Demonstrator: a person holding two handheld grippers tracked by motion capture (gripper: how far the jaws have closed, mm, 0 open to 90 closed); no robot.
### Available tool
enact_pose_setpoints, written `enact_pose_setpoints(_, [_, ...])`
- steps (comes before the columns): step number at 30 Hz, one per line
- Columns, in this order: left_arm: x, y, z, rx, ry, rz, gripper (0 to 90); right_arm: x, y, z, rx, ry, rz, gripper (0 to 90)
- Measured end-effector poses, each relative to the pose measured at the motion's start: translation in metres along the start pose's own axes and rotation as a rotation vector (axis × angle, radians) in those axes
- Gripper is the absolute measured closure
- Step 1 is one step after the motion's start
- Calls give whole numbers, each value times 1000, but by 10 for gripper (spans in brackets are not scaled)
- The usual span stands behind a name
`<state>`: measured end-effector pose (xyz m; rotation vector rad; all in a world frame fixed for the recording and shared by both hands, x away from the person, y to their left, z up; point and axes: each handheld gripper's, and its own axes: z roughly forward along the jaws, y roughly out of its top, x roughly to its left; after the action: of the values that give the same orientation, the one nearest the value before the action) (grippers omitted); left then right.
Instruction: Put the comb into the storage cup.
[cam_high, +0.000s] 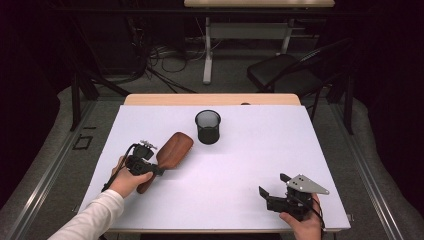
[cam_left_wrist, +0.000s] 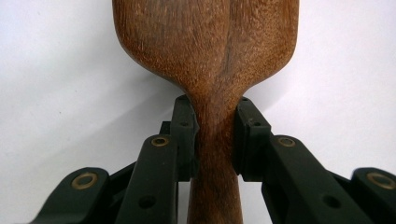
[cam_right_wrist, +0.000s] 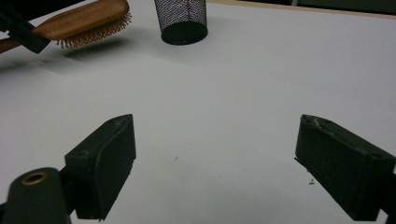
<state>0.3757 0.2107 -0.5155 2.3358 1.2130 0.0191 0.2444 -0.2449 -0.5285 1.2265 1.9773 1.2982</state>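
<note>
Hairbrush (cam_left_wrist: 205, 42) is pinched at its neck by our left gripper (cam_left_wrist: 215, 126); we should keep it level toward the mesh cup (cam_high: 207, 127), right gripper (cam_right_wrist: 215, 163) spread.

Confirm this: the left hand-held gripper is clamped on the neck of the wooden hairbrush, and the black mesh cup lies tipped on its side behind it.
One thing is wrong: the black mesh cup stands upright, its open mouth up, as the high view shows. The rest holds: the left hand-held gripper is clamped on the neck of the wooden hairbrush.
</note>
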Motion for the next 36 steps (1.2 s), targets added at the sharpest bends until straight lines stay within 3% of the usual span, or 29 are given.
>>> enact_pose_setpoints(9, [1, 0, -15, -82, 1, -9, 730, 1, 0, 1, -2, -2, -5, 119])
enact_pose_setpoints(18, [-4, -1, -30, -154, 22, 26, 730, 1, 0, 1, 3, -1, 1, 119])
enact_pose_setpoints(25, [-5, 0, -47, -227, 27, 30, 731, 1, 0, 2, 3, -2, 1, 119])
enact_pose_setpoints(36, [-8, -3, -65, -341, -3, 20, 731, 1, 0, 2, 1, -2, 1, 119])
